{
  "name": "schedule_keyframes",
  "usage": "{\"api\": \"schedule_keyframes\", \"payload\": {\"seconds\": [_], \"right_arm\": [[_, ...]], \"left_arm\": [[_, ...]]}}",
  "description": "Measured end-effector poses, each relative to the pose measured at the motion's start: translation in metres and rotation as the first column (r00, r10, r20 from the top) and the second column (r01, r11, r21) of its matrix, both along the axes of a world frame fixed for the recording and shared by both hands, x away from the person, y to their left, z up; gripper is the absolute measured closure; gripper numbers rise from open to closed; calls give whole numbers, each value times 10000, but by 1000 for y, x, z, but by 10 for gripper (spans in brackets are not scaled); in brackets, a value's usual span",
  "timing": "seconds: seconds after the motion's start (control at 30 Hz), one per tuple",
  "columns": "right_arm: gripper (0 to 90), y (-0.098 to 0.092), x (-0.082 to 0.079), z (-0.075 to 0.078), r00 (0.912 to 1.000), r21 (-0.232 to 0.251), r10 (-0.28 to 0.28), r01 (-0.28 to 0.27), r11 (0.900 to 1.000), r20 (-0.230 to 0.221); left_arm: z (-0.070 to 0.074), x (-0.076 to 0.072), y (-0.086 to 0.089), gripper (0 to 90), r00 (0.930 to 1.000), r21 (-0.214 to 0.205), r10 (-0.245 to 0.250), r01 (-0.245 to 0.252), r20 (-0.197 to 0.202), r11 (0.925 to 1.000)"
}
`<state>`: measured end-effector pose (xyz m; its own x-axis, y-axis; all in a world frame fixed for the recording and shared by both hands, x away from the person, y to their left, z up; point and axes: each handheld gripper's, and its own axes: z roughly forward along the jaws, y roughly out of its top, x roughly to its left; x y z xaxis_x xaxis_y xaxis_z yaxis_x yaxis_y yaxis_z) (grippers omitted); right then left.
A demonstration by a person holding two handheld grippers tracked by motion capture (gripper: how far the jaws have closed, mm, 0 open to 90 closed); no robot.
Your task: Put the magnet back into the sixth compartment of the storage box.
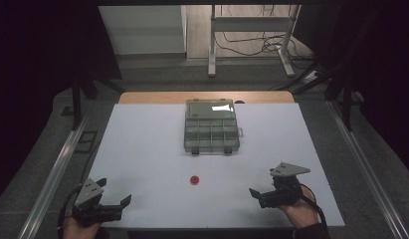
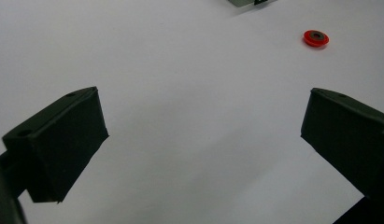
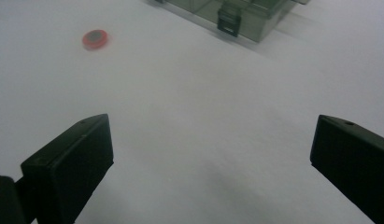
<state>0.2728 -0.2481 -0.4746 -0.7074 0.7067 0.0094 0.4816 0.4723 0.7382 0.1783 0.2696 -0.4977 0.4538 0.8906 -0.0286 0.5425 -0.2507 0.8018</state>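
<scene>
A white table top (image 1: 157, 164) sits in a dark room, with a wooden strip along its far edge and a metal frame and loose cables on the floor beyond. All positions below are taken from the red disc (image 1: 194, 179), a small round piece with a dark centre that lies alone on the bare surface.

Left of the disc and nearer the person, the left gripper (image 1: 114, 196) rests at the table's near edge, jaws spread wide and empty. In the left gripper view the disc (image 2: 316, 38) lies ahead and off to one side — judged a waiting posture, not a reach.

Straight beyond the disc, well apart from it, stands a clear compartment box (image 1: 212, 127), lid raised at the back and latches facing the person — likely the disc's destination, with its open side turned for easy access.

Right of the disc, near the table's front edge, the right gripper (image 1: 262, 188) is likewise released and holds nothing. The right gripper view shows the disc (image 3: 95, 38) and a box latch (image 3: 227, 22) ahead.

Open surface surrounds the disc on all sides; either gripper has unobstructed approach.
</scene>
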Motion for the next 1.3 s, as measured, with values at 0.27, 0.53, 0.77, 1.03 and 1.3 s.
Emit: {"api": "schedule_keyframes", "payload": {"seconds": [0.27, 0.53, 0.77, 1.03, 1.3], "right_arm": [[0, 13, 5, -1, 9995, 57, 295, -294, 9996, -97], [0, 21, 9, -1, 9986, 69, 481, -480, 9988, -213], [0, 32, 11, -3, 9975, -71, 654, -656, 9978, -266], [0, 41, 13, -4, 9959, -171, 848, -854, 9962, -328], [0, 48, 16, -5, 9946, -154, 923, -931, 9955, -469]], "left_arm": [[0, 0, 0, 10, 10000, 8, -14, 14, 5, 10000], [0, 0, 0, 10, 10000, 11, -26, 26, 17, 10000], [0, 0, 0, 10, 10000, 44, -44, 44, 21, 10000], [0, 0, 0, 10, 10000, 38, -48, 47, 32, 10000], [0, 0, 0, 10, 10000, 28, -50, 50, 37, 10000]]}}
